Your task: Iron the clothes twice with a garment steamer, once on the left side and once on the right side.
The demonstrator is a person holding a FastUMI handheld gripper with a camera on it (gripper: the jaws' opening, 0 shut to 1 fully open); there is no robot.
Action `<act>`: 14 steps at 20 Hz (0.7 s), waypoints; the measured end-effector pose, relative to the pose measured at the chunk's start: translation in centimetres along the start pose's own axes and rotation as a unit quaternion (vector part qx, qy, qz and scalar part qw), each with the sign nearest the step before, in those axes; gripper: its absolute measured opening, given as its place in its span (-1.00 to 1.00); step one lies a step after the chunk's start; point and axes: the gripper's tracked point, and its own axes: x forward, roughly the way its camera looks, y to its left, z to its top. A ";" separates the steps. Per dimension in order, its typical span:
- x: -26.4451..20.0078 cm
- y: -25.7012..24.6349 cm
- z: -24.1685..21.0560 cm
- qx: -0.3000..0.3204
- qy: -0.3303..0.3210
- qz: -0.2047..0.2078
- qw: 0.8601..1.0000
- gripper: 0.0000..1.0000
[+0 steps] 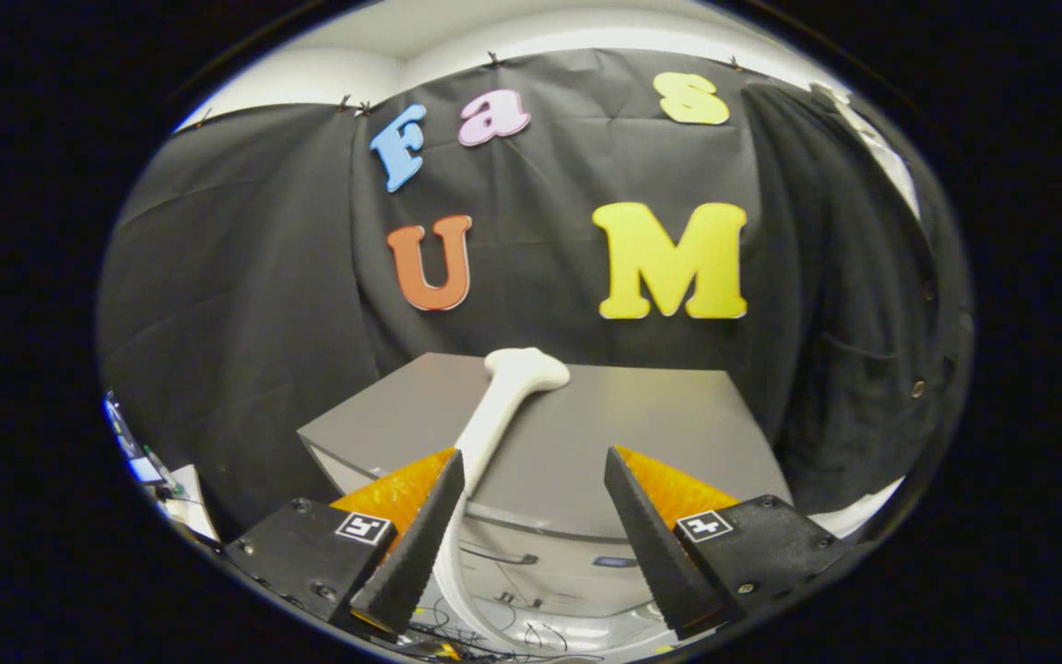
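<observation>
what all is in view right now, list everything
garment steamer: one, white, lying on the grey box, its handle running down beside the left finger
box: one, grey, just ahead of the fingers
dark garment: one, black with buttons, hanging to the right of the box
black cloth wall: one, behind the box
cables: several, dark, on the white surface below the fingers
hand-held gripper: one, fingers open, holding nothing

Steamer on table, garment right.

steamer: lower handle hidden behind left finger | garment: cut off at right | cables: too tangled to tell | fingers apart
</observation>
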 end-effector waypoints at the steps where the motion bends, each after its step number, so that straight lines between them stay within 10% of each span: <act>1: 1.4 0.8 0.0 -0.003 0.010 0.002 1.000 0.95; 14: 10.5 2.6 -1.7 0.002 0.087 -0.052 0.995 0.48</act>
